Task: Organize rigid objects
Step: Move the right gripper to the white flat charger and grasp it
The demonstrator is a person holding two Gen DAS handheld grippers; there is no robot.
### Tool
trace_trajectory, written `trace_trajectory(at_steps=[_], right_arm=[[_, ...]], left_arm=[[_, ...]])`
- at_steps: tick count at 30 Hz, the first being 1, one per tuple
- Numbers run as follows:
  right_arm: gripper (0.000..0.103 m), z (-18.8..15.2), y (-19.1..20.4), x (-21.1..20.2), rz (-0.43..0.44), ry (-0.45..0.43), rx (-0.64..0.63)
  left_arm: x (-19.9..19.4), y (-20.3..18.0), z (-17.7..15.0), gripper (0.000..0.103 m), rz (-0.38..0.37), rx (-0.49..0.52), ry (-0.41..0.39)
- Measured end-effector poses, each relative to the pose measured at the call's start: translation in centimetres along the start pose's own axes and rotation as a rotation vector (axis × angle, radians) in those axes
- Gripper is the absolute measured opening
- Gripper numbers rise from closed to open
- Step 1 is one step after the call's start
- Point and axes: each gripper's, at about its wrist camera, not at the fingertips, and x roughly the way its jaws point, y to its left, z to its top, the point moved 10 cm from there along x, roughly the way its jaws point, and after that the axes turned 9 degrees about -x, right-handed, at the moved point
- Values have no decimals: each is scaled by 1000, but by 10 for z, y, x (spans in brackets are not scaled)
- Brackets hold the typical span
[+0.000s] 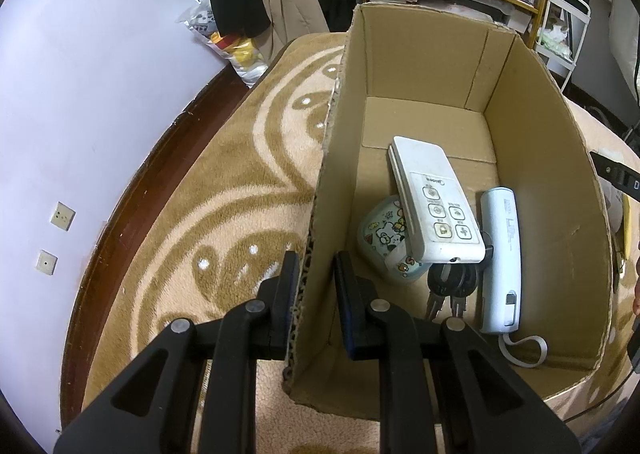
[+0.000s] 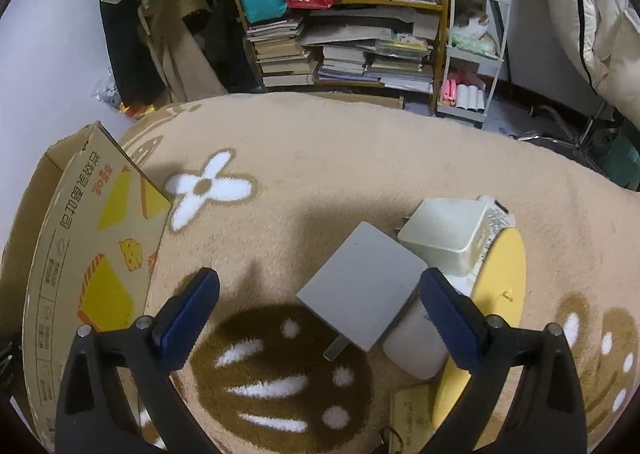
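Left gripper (image 1: pixel 316 286) pinches the cardboard box (image 1: pixel 552 174) wall, likely steadying it; remote (image 1: pixel 434 198) and power bank (image 1: pixel 502 258) already inside. Right gripper (image 2: pixel 316 310) spread wide, grey charger (image 2: pixel 362 286) at 12 o'clock, probably next pick.

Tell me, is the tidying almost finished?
About halfway. Done: the remote, keys, white power bank and sticker case lie in the cardboard box. In hand: the left gripper straddles the box wall; the right gripper hangs open, holding nothing. Left: the grey charger, white adapter and yellow disc on the blanket.
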Motion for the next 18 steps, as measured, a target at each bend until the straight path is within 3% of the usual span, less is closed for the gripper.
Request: trace_trajectory(at_steps=[12, 18], right_arm=[[102, 6, -3, 17, -13, 24, 66], [91, 8, -13, 17, -67, 38, 99]], left_arm=[[-5, 2, 1, 17, -1, -6, -11], [-6, 1, 2, 17, 2, -2, -19]])
